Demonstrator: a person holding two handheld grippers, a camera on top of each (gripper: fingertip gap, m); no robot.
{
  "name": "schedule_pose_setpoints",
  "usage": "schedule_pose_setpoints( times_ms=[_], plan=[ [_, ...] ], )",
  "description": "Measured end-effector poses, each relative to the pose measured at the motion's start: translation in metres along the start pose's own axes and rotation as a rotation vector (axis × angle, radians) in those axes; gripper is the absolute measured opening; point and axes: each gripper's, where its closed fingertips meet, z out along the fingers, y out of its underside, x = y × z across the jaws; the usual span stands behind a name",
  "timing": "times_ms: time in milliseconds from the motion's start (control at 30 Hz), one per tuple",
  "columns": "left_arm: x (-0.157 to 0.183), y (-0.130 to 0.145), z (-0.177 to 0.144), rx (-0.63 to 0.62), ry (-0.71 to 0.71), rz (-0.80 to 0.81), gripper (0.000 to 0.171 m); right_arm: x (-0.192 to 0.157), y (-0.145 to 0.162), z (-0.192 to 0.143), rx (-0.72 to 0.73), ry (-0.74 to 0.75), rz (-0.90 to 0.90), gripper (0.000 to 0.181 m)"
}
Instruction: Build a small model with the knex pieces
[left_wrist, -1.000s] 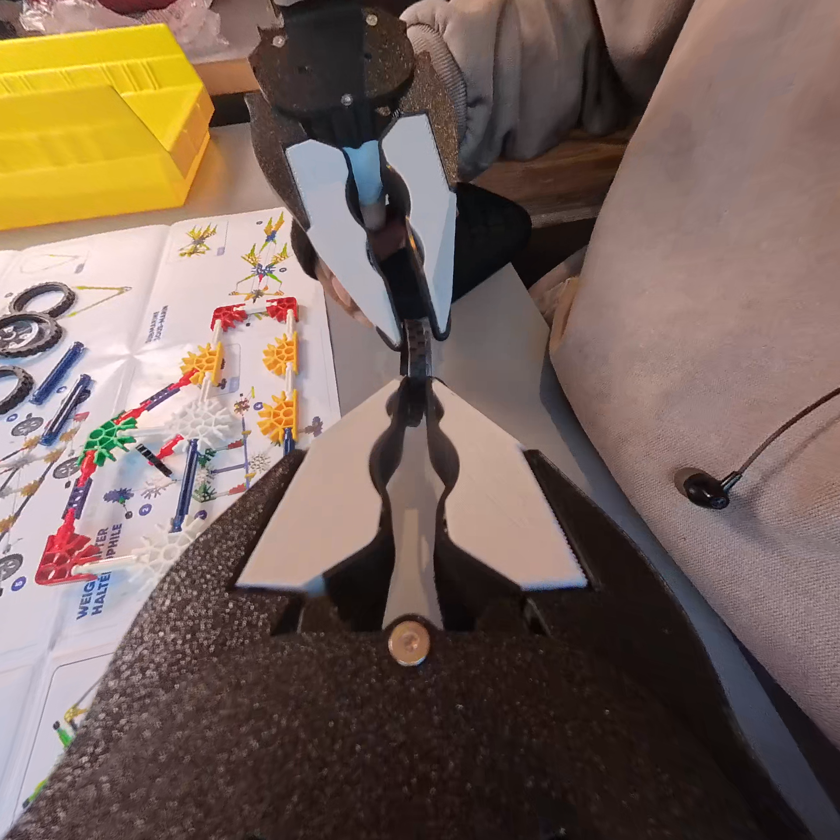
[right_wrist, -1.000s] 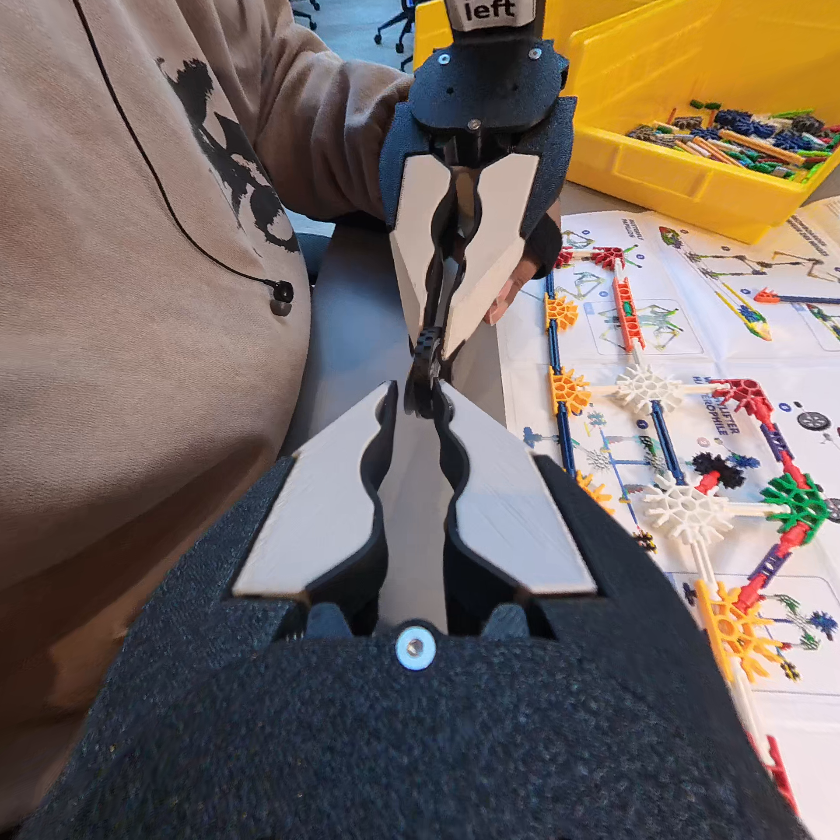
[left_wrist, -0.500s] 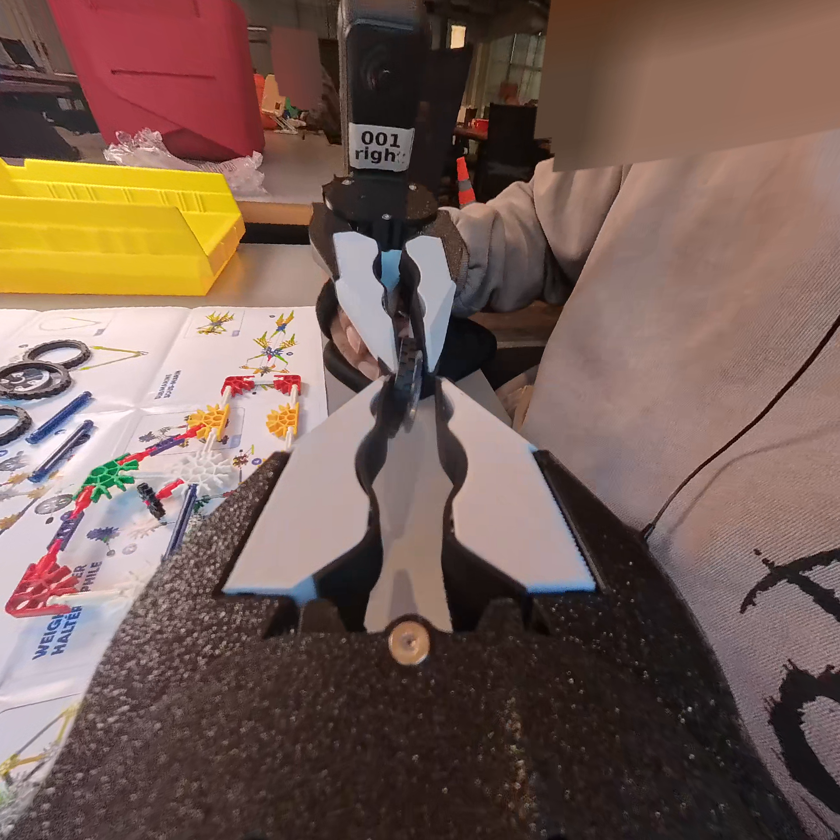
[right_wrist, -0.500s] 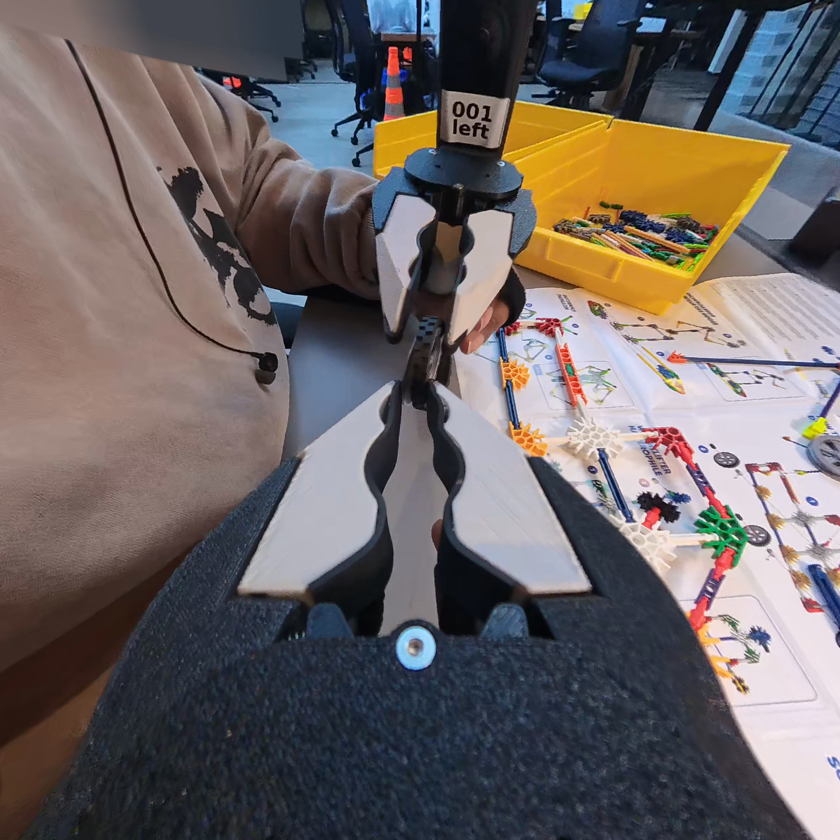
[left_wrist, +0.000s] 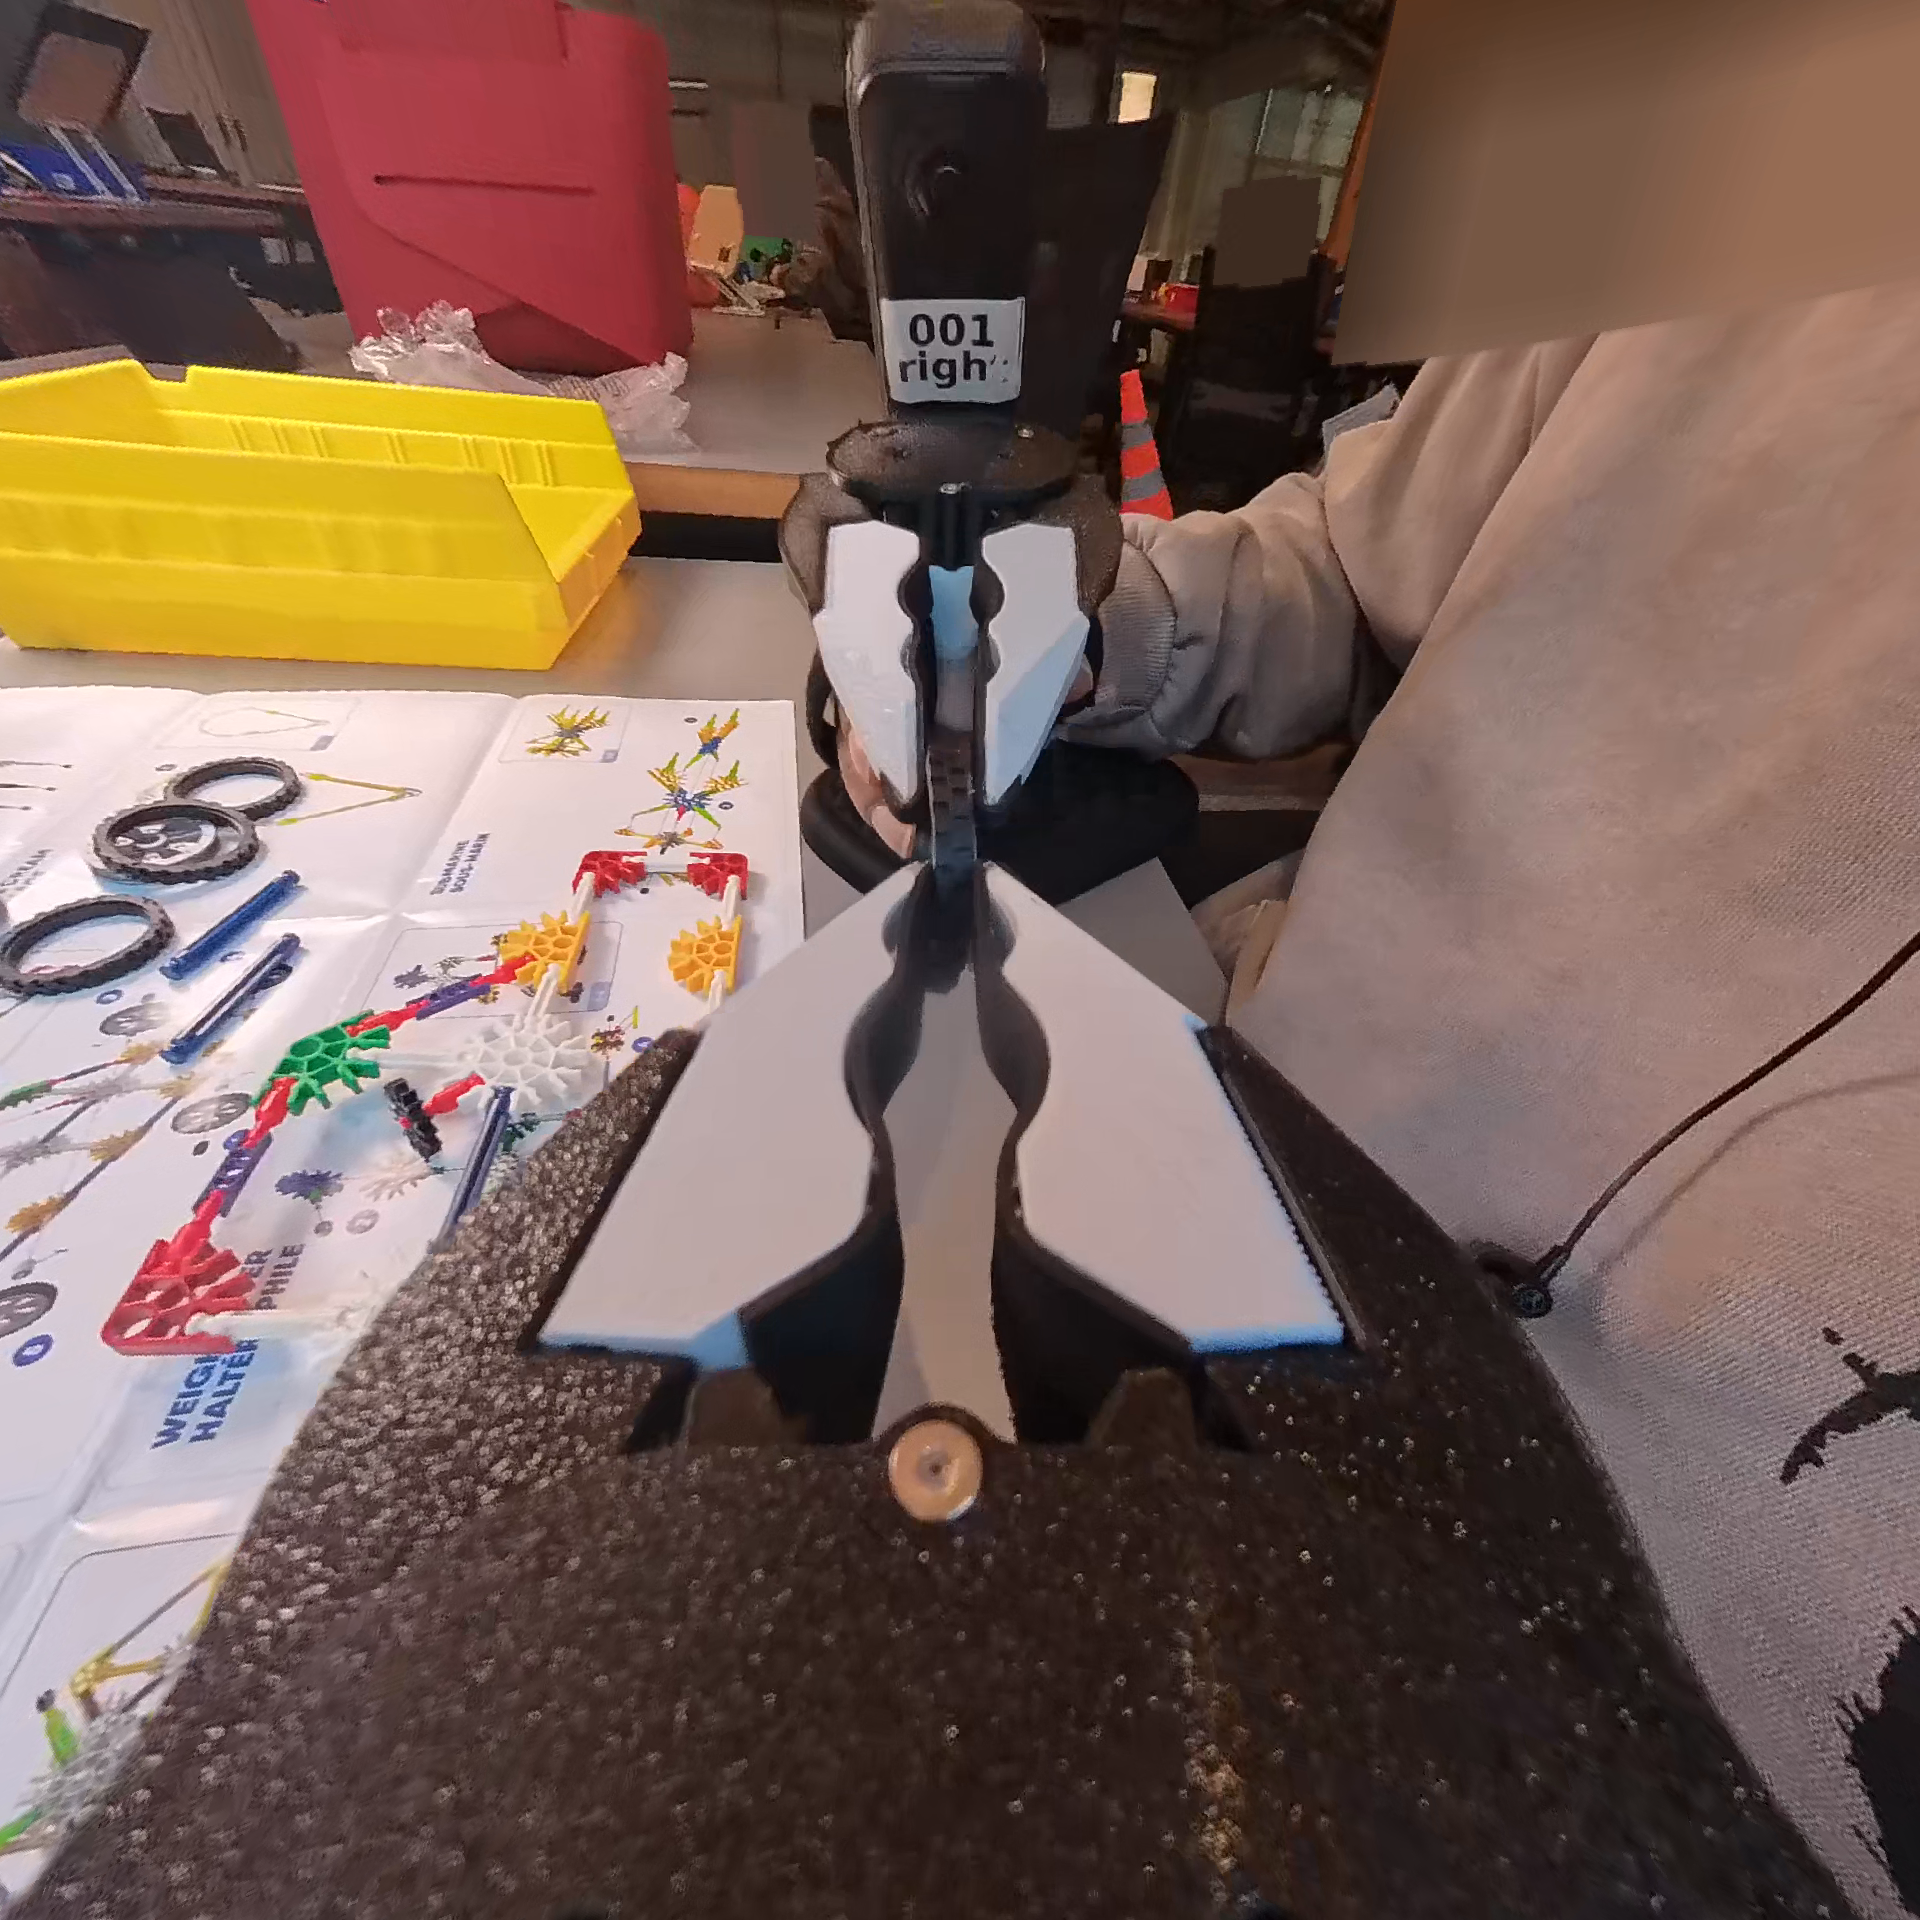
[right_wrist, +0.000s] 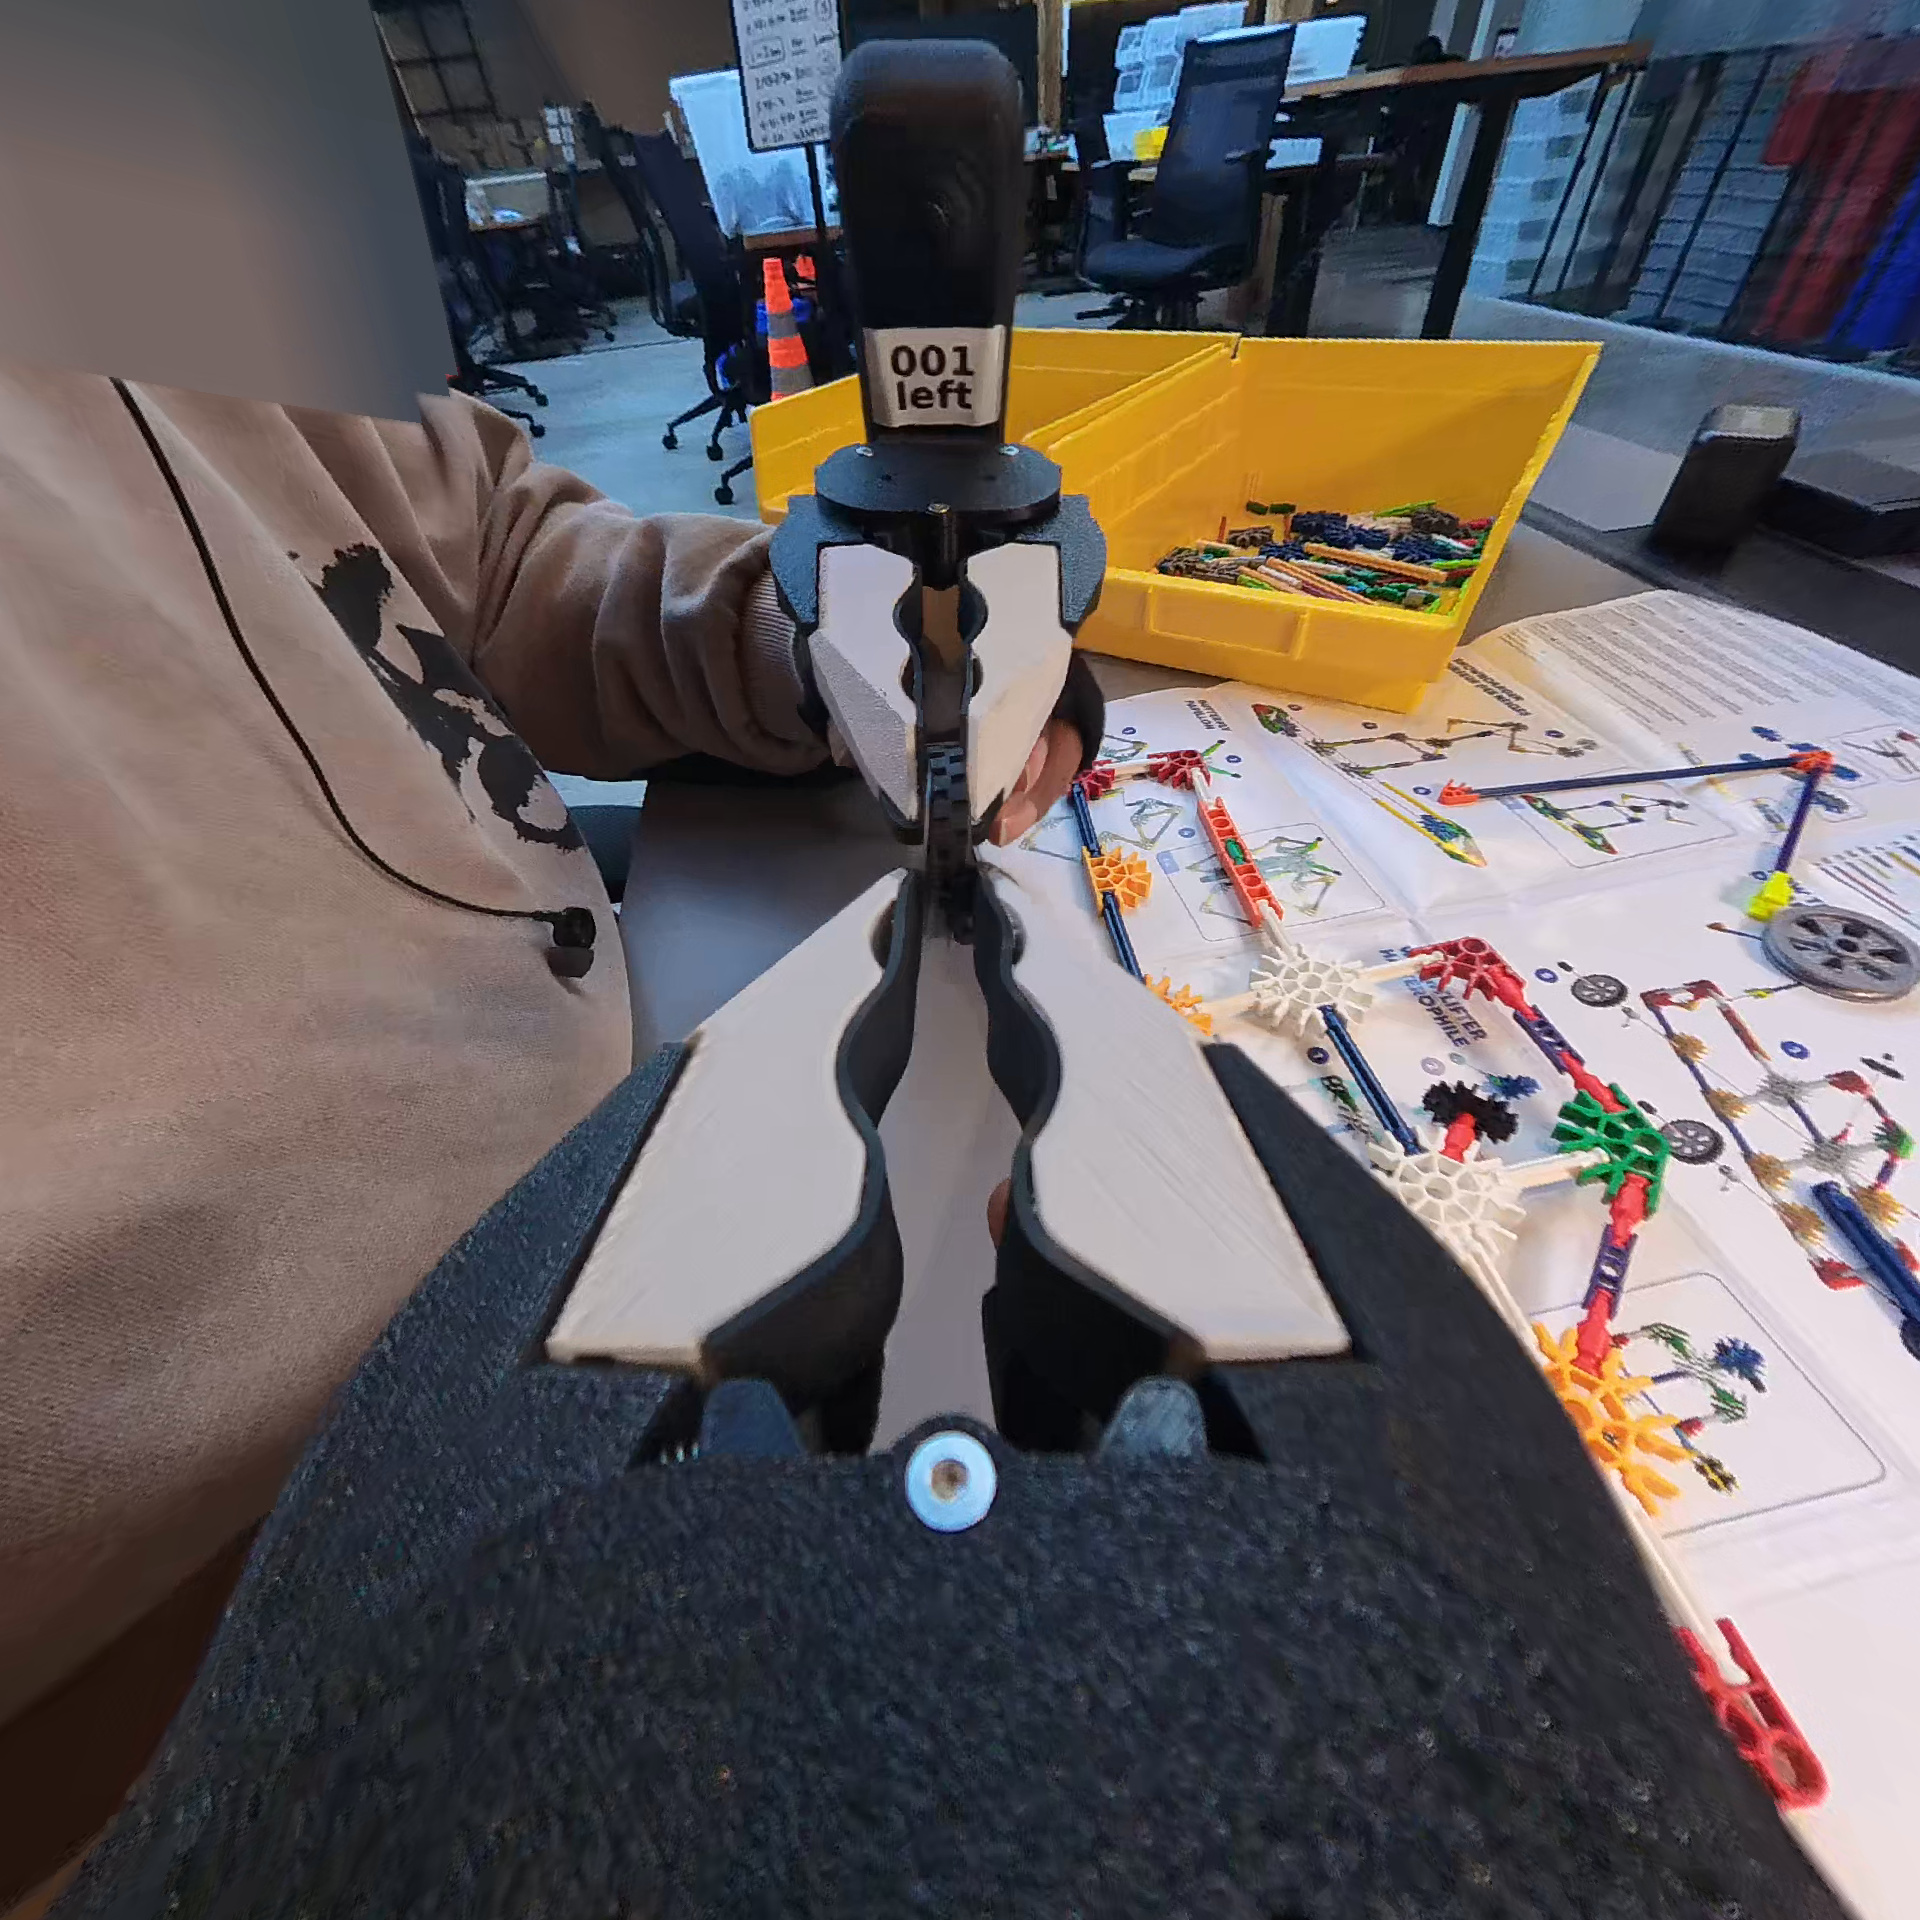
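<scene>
It is a big work room with a grey floor (right_wrist: 613, 416) and black office chairs (right_wrist: 1184, 197) on wheels by long desks (right_wrist: 1455, 83). An orange cone (right_wrist: 781, 322) stands on the floor, and a whiteboard (right_wrist: 784, 73) stands behind it. Far off there is a brick wall (right_wrist: 1704, 208), a bright window (left_wrist: 1288, 135) and a dark shelf (left_wrist: 114, 208).

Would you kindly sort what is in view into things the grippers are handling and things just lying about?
In hand:
- left gripper, shut on the black ridged piece
- right gripper, shut on the same piece

Lying about:
- yellow bin of loose parts
- instruction sheet
- colourful rod-and-connector build
- black tyres
- red bin
</scene>
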Motion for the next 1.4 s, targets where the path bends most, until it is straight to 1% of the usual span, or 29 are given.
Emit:
schedule_pose_setpoints(
  times_ms=[133, 267, 367, 433, 467, 500, 567, 633, 733, 767, 800, 867, 933, 1000, 1100, 1133, 1167, 1233, 1267, 1300, 1400],
  plan=[
    [-0.01, -0.008, -0.003, 0.01, -0.096, 0.035, 0.003, 0.01, -0.007, 0.0, 0.031, 0.074, 0.011, 0.006],
    [-0.017, -0.011, -0.003, -0.012, -0.214, 0.13, 0.003, 0.019, -0.008, -0.001, 0.066, 0.136, 0.041, 0.006],
    [-0.029, -0.015, -0.006, -0.03, -0.363, 0.242, 0.003, 0.029, -0.01, 0.0, 0.073, 0.25, 0.011, 0.006],
    [-0.035, -0.021, -0.01, -0.015, -0.438, 0.288, 0.003, 0.035, -0.017, 0.001, 0.069, 0.381, -0.088, 0.006],
    [-0.034, -0.024, -0.013, 0.01, -0.437, 0.286, 0.003, 0.034, -0.022, 0.002, 0.077, 0.42, -0.125, 0.007],
    [-0.031, -0.028, -0.014, 0.036, -0.412, 0.279, 0.003, 0.03, -0.026, 0.003, 0.103, 0.412, -0.14, 0.008],
    [-0.018, -0.033, -0.013, 0.078, -0.338, 0.286, 0.003, 0.018, -0.033, 0.001, 0.17, 0.297, -0.121, 0.011],
    [-0.006, -0.038, -0.01, 0.127, -0.249, 0.26, 0.003, 0.007, -0.037, -0.002, 0.196, 0.156, -0.087, 0.012],
    [0.005, -0.047, -0.014, 0.209, -0.131, 0.188, 0.003, -0.002, -0.035, -0.001, 0.139, 0.033, -0.125, 0.029],
    [0.007, -0.048, -0.015, 0.223, -0.113, 0.172, 0.003, -0.005, -0.032, 0.002, 0.105, -0.01, -0.132, 0.031],
    [0.007, -0.048, -0.016, 0.232, -0.101, 0.161, 0.003, -0.009, -0.031, 0.005, 0.093, -0.052, -0.143, 0.029],
    [0.009, -0.049, -0.017, 0.246, -0.079, 0.144, 0.004, -0.012, -0.035, 0.008, 0.102, -0.096, -0.157, 0.016],
    [0.008, -0.051, -0.018, 0.258, -0.077, 0.13, 0.003, -0.011, -0.037, 0.008, 0.1, -0.135, -0.151, 0.013],
    [0.006, -0.051, -0.019, 0.265, -0.08, 0.111, 0.003, -0.007, -0.04, 0.007, 0.11, -0.143, -0.14, 0.011],
    [0.006, -0.052, -0.022, 0.289, -0.022, 0.029, 0.004, -0.005, -0.046, 0.007, 0.137, -0.13, -0.1, 0.01],
    [0.007, -0.052, -0.022, 0.29, -0.015, 0.028, 0.004, -0.006, -0.045, 0.008, 0.137, -0.124, -0.096, 0.01],
    [0.009, -0.05, -0.02, 0.276, -0.011, 0.044, 0.006, -0.006, -0.044, 0.01, 0.132, -0.122, -0.086, 0.01],
    [0.01, -0.045, -0.012, 0.237, -0.014, 0.058, 0.017, -0.005, -0.039, 0.015, 0.112, -0.105, -0.085, 0.01],
    [0.008, -0.045, -0.01, 0.232, -0.028, 0.053, 0.008, -0.007, -0.038, 0.018, 0.105, -0.111, -0.085, 0.01],
    [0.005, -0.045, -0.011, 0.23, -0.039, 0.048, 0.003, -0.005, -0.038, 0.019, 0.11, -0.095, -0.078, 0.01],
    [-0.006, -0.041, -0.015, 0.193, -0.084, 0.039, 0.003, 0.006, -0.037, 0.023, 0.099, -0.018, -0.092, 0.01]
  ],
)
